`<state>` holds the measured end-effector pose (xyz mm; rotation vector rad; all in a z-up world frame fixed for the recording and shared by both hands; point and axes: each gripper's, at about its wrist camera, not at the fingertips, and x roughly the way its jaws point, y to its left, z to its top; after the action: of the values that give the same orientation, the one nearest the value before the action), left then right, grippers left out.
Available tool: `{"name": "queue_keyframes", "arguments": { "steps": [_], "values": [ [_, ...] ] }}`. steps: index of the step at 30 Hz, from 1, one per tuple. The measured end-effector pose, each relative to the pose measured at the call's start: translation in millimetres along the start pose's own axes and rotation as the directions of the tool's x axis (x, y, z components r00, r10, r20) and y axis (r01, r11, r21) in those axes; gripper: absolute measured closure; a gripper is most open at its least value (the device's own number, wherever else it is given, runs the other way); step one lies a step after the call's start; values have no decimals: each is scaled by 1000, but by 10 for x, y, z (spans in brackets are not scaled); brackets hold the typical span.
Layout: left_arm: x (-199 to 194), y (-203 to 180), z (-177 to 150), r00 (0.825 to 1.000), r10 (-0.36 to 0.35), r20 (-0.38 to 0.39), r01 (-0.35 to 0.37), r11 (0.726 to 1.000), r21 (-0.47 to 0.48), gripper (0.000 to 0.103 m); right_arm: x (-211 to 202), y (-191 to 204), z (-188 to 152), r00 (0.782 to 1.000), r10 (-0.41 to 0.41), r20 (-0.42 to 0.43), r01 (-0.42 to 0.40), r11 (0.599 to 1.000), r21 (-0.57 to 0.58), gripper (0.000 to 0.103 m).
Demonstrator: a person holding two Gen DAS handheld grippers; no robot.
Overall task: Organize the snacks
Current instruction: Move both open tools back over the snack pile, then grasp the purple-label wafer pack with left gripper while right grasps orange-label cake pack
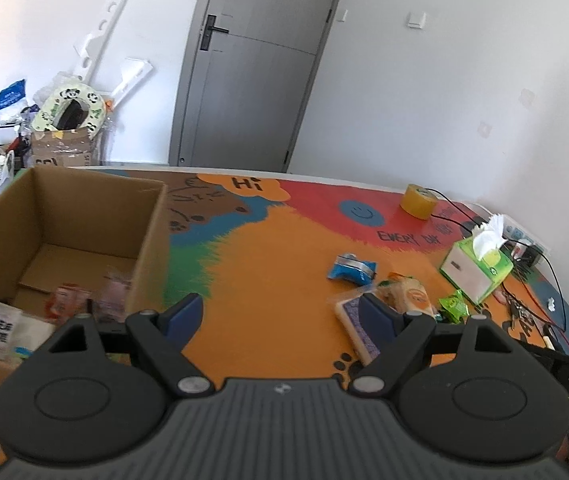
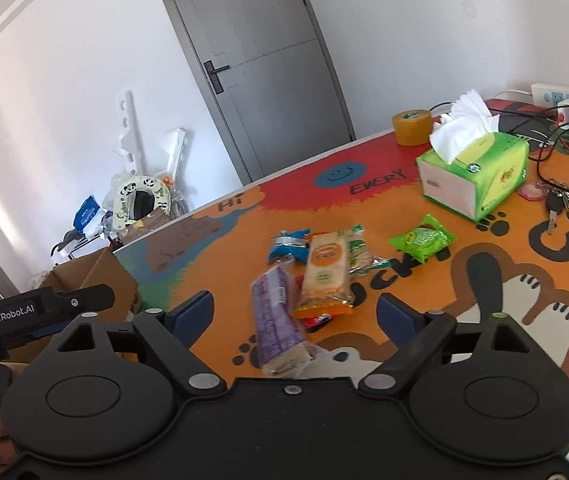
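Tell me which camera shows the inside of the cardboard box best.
Left wrist view: the cardboard box stands open there, with several snack packets on its floor. The right wrist view catches only its outer corner behind the left gripper, nothing of the inside.

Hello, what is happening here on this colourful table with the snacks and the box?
A person is sorting snacks with a handheld gripper in each hand. Both the left gripper and the right gripper are open and hold nothing. Several packets already lie in the cardboard box. On the table mat remain a purple packet, an orange packet, a blue packet and a green packet. The purple packet lies nearest the right gripper.
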<state>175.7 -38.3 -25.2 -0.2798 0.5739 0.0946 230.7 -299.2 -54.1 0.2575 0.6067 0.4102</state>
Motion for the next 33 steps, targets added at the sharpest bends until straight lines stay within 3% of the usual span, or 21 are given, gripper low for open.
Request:
{"name": "queue_keyframes", "arguments": {
  "steps": [8,30,32,33],
  "values": [
    [195,-192,-53,999,-19,-27,19,1000,12,19,78,-148,17,1000,2,-10,-2,1000,22,29],
    [833,-387,-122,994,11,-113,-9,1000,20,21,842,-317,64,995,33,-96,-27,998,59,39],
    [886,-398,-132,992,13,-123,-10,1000,20,21,905,-323,60,994,36,-103,-30,998,59,44],
    [913,-413,-137,992,13,-127,-10,1000,21,21,932,-327,56,993,39,-108,-32,998,61,53]
  ]
}}
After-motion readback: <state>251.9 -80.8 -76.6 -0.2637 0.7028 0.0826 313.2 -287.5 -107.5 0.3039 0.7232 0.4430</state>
